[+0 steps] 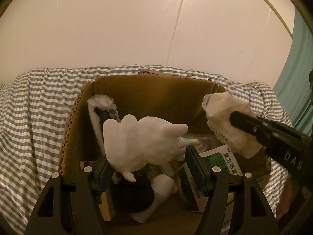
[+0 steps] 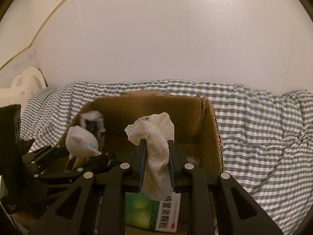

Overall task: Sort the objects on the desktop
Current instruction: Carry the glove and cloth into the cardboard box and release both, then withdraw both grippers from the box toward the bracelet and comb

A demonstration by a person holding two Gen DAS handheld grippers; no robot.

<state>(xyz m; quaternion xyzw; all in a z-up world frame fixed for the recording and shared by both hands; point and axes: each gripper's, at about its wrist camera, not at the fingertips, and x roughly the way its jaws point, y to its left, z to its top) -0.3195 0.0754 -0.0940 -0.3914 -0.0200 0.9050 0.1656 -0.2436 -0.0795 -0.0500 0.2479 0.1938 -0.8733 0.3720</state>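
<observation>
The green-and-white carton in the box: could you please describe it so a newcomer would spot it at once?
On the checked bedcover stands an open cardboard box. At its near end, below the cloth, lies the carton. Alone among the pale contents, it has a green face with printed characters.

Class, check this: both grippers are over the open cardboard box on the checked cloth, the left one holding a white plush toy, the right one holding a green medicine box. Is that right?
Not quite. The right gripper is shut on a cream lace-edged cloth, not the green medicine box, which lies in the cardboard box below; the right wrist view shows it. The rest stands: the left gripper holds the white plush toy.
</observation>
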